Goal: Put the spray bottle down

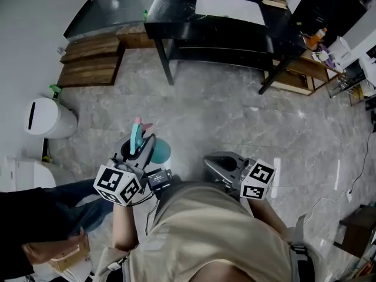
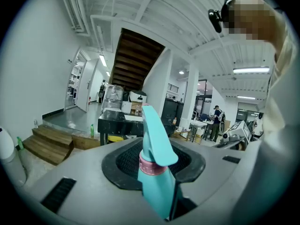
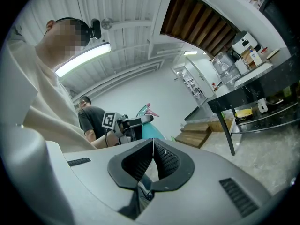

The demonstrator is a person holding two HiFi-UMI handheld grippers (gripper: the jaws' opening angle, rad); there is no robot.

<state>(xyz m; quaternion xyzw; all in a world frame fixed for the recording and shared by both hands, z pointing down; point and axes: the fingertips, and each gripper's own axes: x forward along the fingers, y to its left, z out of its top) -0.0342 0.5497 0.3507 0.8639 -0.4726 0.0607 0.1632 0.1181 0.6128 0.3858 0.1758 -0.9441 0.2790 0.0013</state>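
Note:
A teal spray bottle (image 1: 160, 151) with a pink collar and pink nozzle tip is held in the air over the marble floor, in front of my body. My left gripper (image 1: 140, 147) is shut on it. In the left gripper view the bottle (image 2: 154, 139) stands upright between the pads, gripped below the collar, with its trigger head pointing away. My right gripper (image 1: 218, 162) hangs to the right of it, apart, shut and with nothing in it. Its pads (image 3: 164, 161) meet in the right gripper view, where the bottle (image 3: 146, 112) shows beyond them, held in the left gripper (image 3: 133, 123).
A black table (image 1: 176, 22) with a white sheet on it stands ahead, with a lower shelf beneath. Wooden steps (image 1: 88, 57) lie at the back left. A white bin (image 1: 47, 117) stands at the left. A person in dark clothes (image 1: 23, 216) is close at my lower left.

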